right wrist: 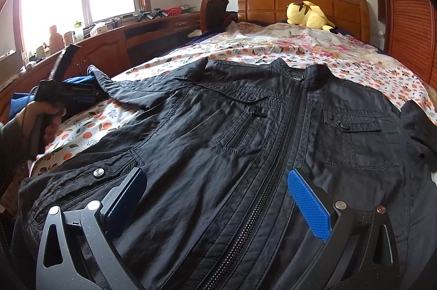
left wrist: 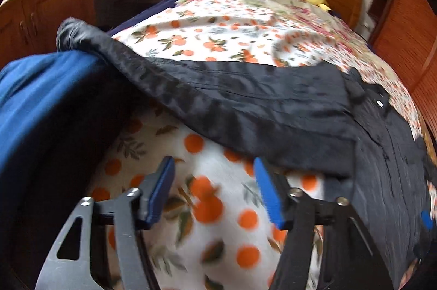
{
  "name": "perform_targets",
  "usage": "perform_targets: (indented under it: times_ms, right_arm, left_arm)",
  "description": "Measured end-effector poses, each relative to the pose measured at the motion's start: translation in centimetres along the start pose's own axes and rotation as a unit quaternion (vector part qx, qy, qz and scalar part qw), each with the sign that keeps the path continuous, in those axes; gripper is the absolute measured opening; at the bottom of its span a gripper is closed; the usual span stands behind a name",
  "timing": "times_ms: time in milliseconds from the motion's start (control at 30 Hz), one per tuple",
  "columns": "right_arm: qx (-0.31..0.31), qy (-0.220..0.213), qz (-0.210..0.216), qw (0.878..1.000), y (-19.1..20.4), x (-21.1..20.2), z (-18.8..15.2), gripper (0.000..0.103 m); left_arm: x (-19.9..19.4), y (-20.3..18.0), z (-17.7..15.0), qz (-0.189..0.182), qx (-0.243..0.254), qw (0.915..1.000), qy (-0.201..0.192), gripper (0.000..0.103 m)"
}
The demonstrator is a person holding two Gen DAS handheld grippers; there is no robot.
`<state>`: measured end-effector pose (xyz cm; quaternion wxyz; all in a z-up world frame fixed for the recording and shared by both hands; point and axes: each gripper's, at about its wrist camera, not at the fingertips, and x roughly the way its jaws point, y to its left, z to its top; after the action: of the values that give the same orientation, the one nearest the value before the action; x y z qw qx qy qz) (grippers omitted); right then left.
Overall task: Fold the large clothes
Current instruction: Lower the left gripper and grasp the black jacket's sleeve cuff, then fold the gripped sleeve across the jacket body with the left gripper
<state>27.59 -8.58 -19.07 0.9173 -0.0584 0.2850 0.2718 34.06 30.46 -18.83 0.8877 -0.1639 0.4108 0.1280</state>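
A black zip-up jacket (right wrist: 245, 131) lies front up and zipped on the bed, collar toward the headboard. Its left sleeve (left wrist: 232, 98) stretches out sideways over the orange-print blanket (left wrist: 207, 197). My left gripper (left wrist: 213, 169) is open and empty, just above the blanket near the sleeve's lower edge; the right wrist view shows it hand-held (right wrist: 54, 93) beside the sleeve's cuff. My right gripper (right wrist: 215, 180) is open and empty, hovering over the jacket's lower front, jaws on either side of the zipper.
A blue garment (left wrist: 41, 98) lies at the bed's left edge by the cuff. A yellow plush toy (right wrist: 308, 14) sits by the wooden headboard (right wrist: 300, 0). Wooden cabinets (right wrist: 109, 49) run along the left, a slatted wardrobe (right wrist: 409, 30) on the right.
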Motion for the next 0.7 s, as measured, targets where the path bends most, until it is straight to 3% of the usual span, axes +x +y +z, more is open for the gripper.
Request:
perform_targets:
  times_ms: [100, 300, 367, 433, 533, 700]
  right_arm:
    - [-0.001, 0.000, 0.000, 1.000, 0.0, 0.1, 0.0, 0.103]
    - [-0.001, 0.000, 0.000, 1.000, 0.0, 0.2, -0.1, 0.103]
    - [0.000, 0.000, 0.000, 1.000, 0.0, 0.1, 0.0, 0.103]
    - [0.000, -0.001, 0.000, 1.000, 0.0, 0.2, -0.1, 0.103]
    - [0.000, 0.000, 0.000, 1.000, 0.0, 0.2, -0.1, 0.103]
    - [-0.001, -0.002, 0.001, 1.000, 0.1, 0.2, -0.1, 0.103]
  left_arm:
    - [0.5, 0.9, 1.0, -0.001, -0.023, 0.9997, -0.001, 0.056]
    - [1.3, 0.7, 2.8, 0.002, -0.017, 0.9999, -0.001, 0.053]
    - [2.2, 0.7, 3.5, 0.006, -0.026, 0.9996, 0.009, 0.046]
    - [3.4, 0.9, 4.0, 0.005, -0.035, 0.9991, 0.022, 0.009]
    - [3.9, 0.3, 4.5, 0.010, -0.031, 0.9992, 0.024, 0.003]
    - [0.1, -3.2, 5.0, 0.034, 0.011, 0.9993, -0.012, 0.002]
